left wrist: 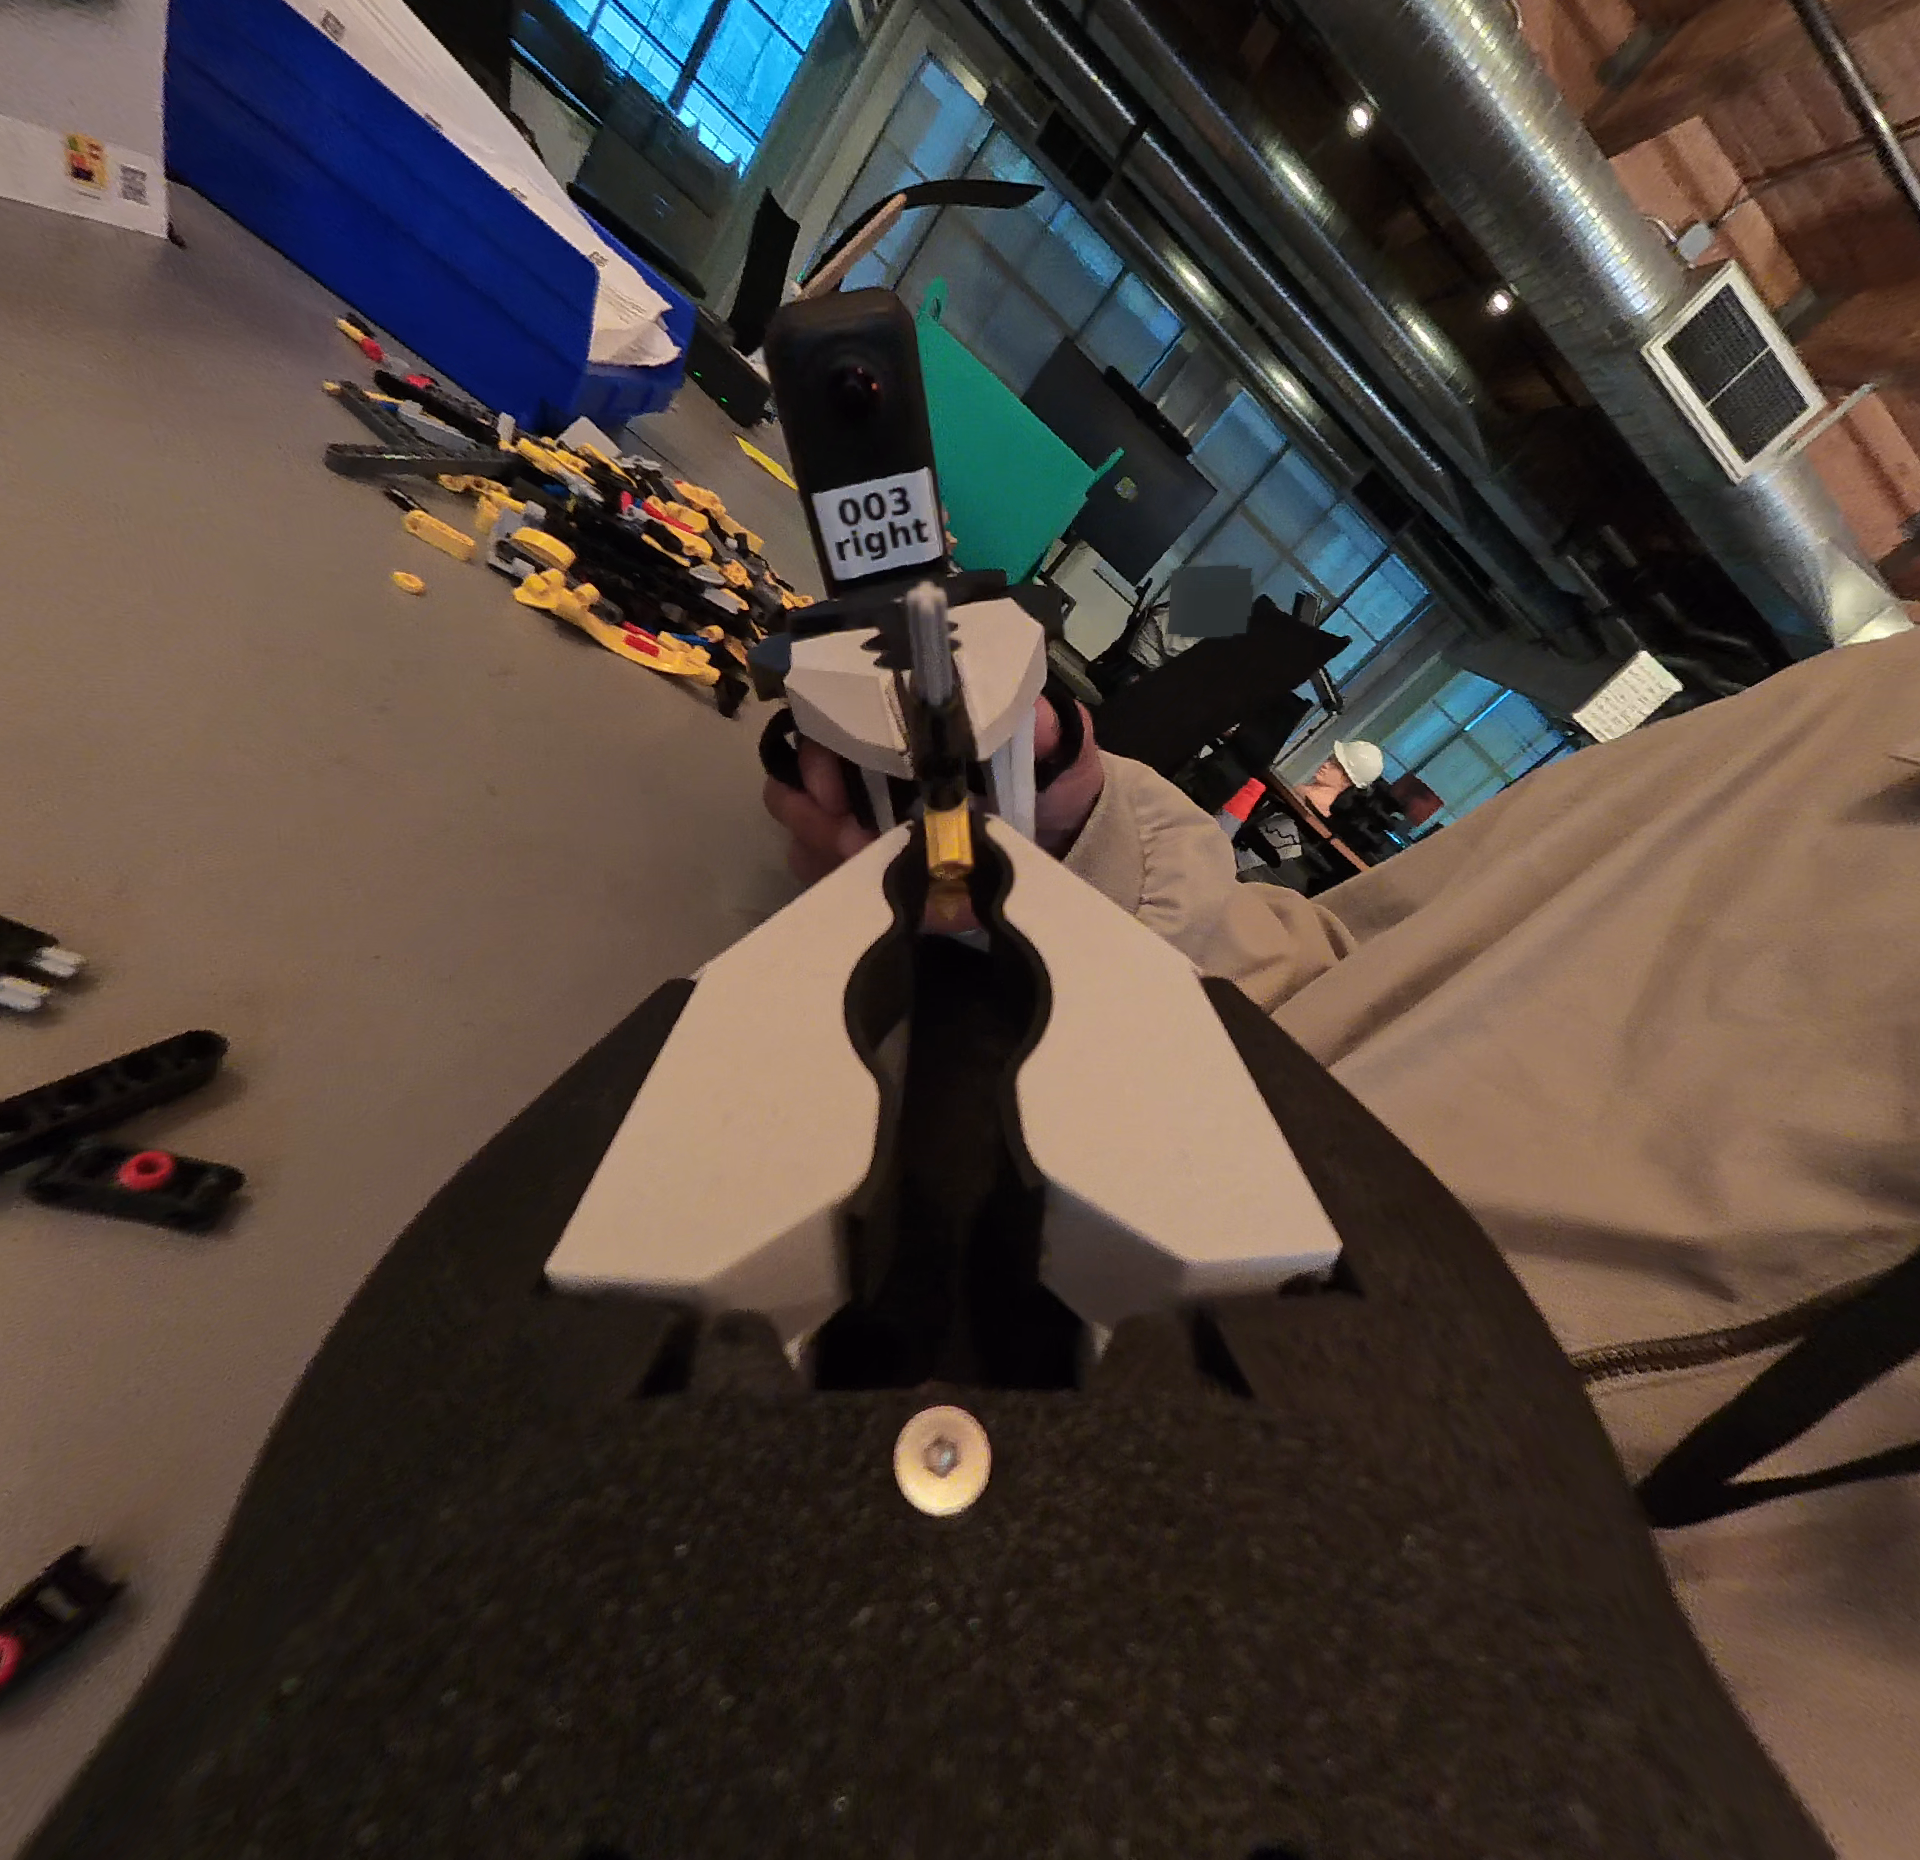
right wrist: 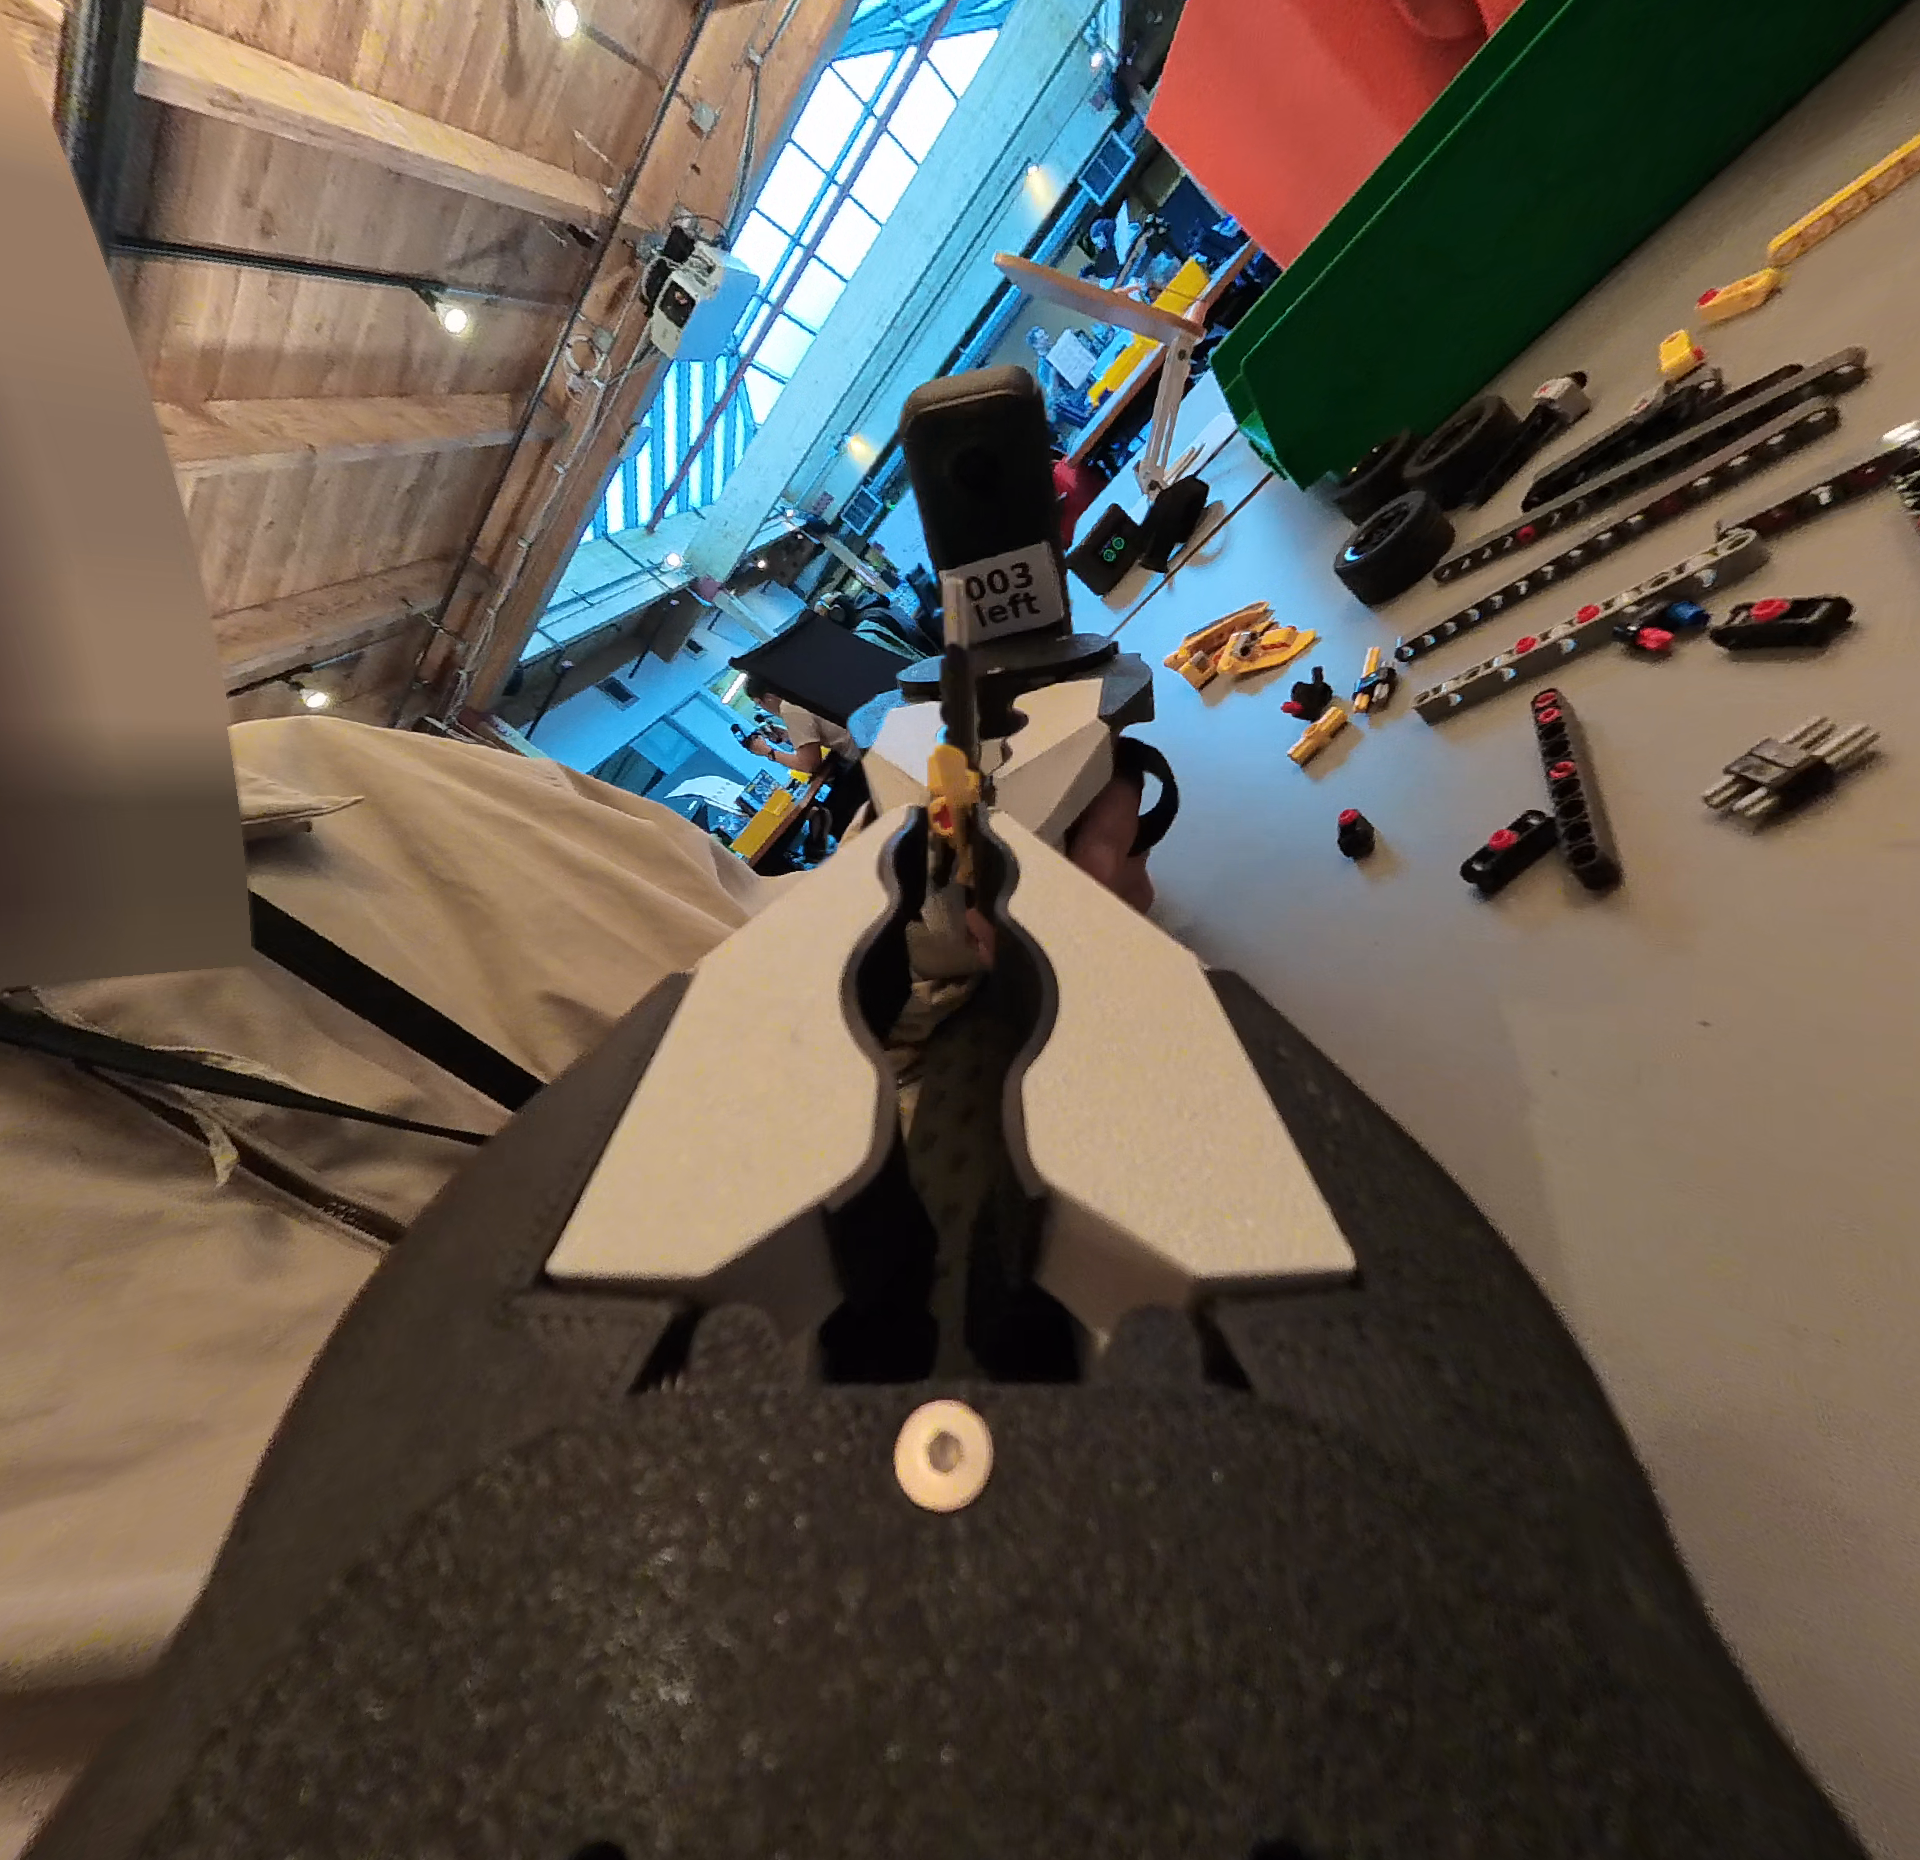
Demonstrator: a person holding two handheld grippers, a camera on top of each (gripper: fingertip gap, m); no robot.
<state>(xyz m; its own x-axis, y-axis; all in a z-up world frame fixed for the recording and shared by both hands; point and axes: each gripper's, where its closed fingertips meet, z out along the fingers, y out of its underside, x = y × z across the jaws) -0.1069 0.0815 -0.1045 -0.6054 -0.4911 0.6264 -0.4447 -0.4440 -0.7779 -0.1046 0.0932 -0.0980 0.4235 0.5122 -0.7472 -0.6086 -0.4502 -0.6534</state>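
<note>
My two grippers meet tip to tip above the grey table [left wrist: 260, 771]. In the left wrist view my left gripper [left wrist: 948, 846] is shut on a small yellow connector [left wrist: 948, 854]. A thin black and grey axle [left wrist: 927, 657] runs on from it into the facing right gripper [left wrist: 920, 714], held by a hand. In the right wrist view my right gripper [right wrist: 951, 836] is shut, with the yellow connector [right wrist: 951, 787] at its tips and the black axle [right wrist: 961, 683] reaching across the left gripper [right wrist: 966, 761]. Where one grip ends and the other begins is hidden.
A pile of yellow and black building parts [left wrist: 613, 553] lies before a blue bin [left wrist: 395, 200]. Black beams [left wrist: 104, 1093] lie near the left. Long beams [right wrist: 1621, 553], wheels [right wrist: 1392, 543] and small parts lie before a green bin [right wrist: 1558, 200]. A person's beige jacket [left wrist: 1558, 979] is close. The tips of both grippers are at nearly the same place.
</note>
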